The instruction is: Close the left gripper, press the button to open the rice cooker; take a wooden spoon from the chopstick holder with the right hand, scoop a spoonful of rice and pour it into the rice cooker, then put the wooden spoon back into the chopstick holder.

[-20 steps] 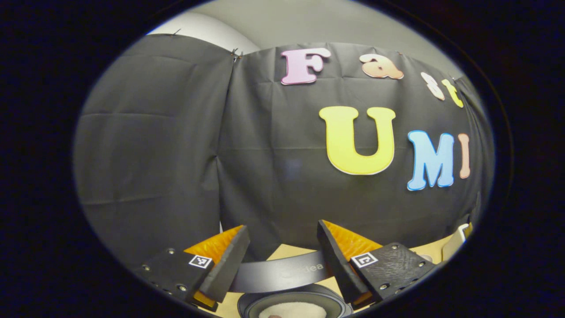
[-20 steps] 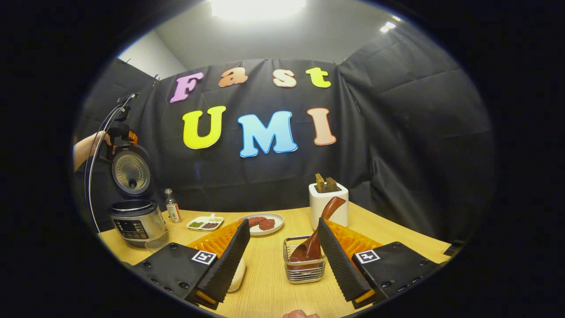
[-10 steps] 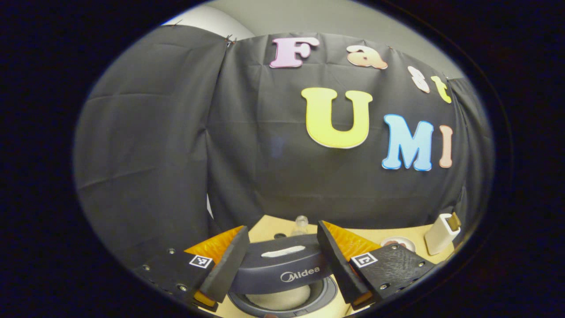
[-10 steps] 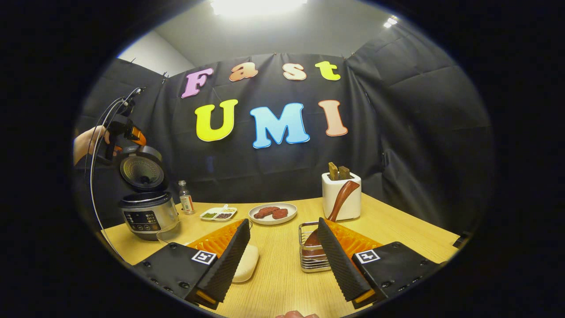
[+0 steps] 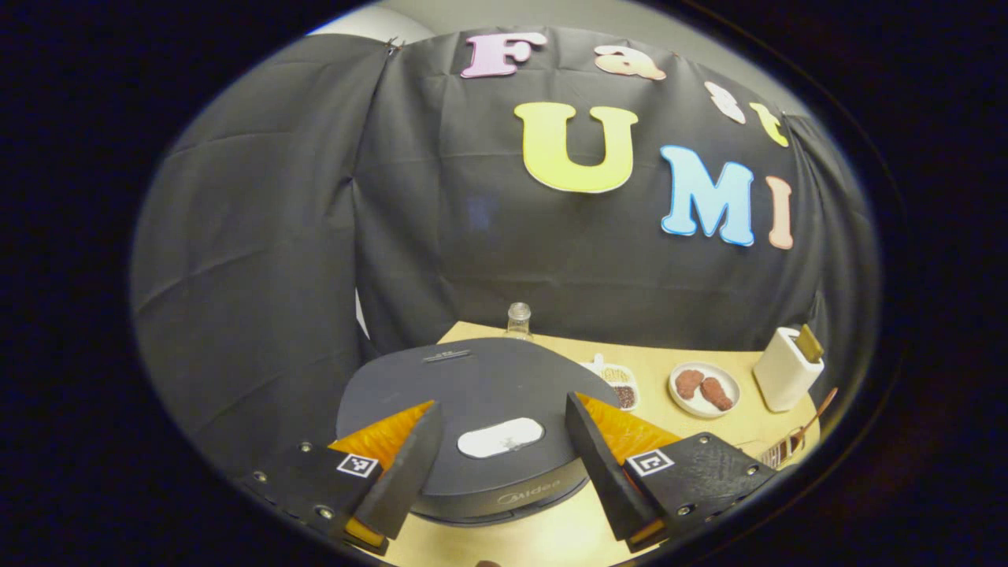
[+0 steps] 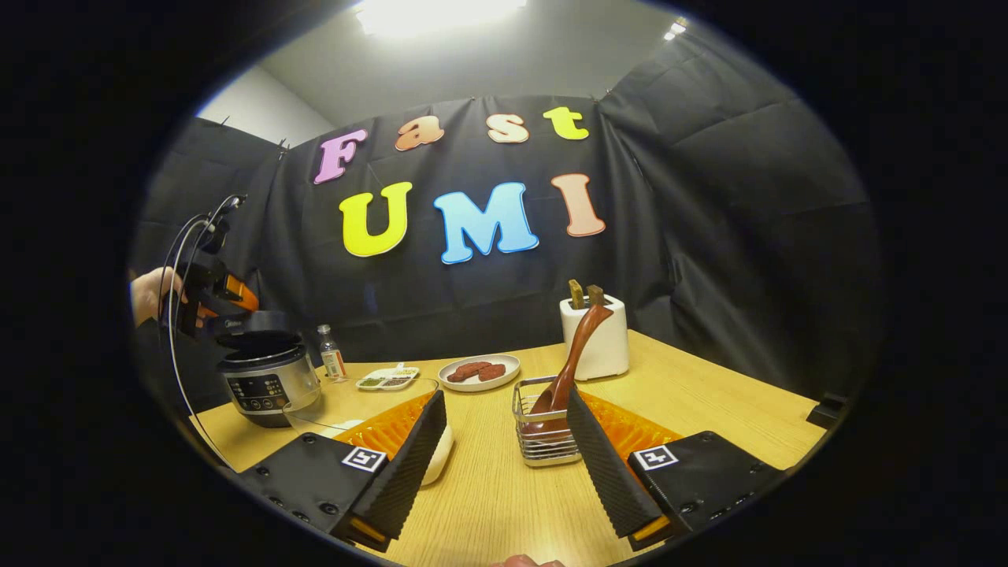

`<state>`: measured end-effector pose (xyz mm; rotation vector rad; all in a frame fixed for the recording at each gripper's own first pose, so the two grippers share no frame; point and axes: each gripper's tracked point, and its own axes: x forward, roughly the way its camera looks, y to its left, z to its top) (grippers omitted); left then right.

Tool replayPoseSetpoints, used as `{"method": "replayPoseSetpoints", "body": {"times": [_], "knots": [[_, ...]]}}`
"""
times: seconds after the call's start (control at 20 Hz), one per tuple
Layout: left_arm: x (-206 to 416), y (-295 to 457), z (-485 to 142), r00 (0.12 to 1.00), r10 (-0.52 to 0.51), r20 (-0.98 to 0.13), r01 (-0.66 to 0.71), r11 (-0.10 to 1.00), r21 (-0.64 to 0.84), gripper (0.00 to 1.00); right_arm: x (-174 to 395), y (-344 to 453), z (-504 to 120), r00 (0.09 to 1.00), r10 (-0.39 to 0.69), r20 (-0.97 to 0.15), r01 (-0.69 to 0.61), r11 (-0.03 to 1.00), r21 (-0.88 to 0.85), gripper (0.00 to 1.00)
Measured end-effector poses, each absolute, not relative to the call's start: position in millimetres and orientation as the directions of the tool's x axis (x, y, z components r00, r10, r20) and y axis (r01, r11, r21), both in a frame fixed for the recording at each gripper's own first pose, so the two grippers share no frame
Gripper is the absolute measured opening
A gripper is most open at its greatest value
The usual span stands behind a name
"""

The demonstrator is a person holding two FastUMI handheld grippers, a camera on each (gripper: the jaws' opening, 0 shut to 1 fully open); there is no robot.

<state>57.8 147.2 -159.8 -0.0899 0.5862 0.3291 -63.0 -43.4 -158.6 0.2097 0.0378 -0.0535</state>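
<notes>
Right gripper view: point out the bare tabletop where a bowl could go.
Free: the table right of the wire basket, below the white holder; also the near strip between the right claw's fingers. Crowded: the back left, where rice cooker, bottle, condiment dish and plate line up.

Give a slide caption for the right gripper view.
Open right tool hovers over the wooden table, brown wooden spoon resting in the wire basket.
</notes>
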Motion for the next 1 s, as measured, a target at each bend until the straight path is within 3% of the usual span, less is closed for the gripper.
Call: {"method": "replayPoseSetpoints", "body": {"times": [0.15, 0.2, 0.25, 0.9, 1.0], "knots": [[50, 141, -179, 0.765, 0.274, -0.583, -0.31, 0.95, 0.039, 0.98, -62, -47, -163, 0.997, -0.053, -0.054, 0.063, 0.972, 0.225, 0.98], [48, 140, -185, 0.759, 0.273, -0.591, -0.307, 0.951, 0.044, 0.98, -61, -48, -164, 0.997, -0.055, -0.053, 0.066, 0.971, 0.23, 0.93], [47, 139, -189, 0.756, 0.272, -0.596, -0.302, 0.952, 0.052, 0.98, -60, -50, -164, 0.997, -0.059, -0.052, 0.069, 0.97, 0.235, 0.98], [38, 136, -199, 0.781, 0.259, -0.569, -0.252, 0.963, 0.092, 0.99, -30, -34, -195, 0.991, 0.013, -0.13, 0.013, 0.98, 0.2, 0.98], [42, 138, -197, 0.782, 0.262, -0.566, -0.249, 0.963, 0.102, 1.0, -27, -34, -195, 0.992, 0.016, -0.123, 0.01, 0.979, 0.204, 0.93]]}}
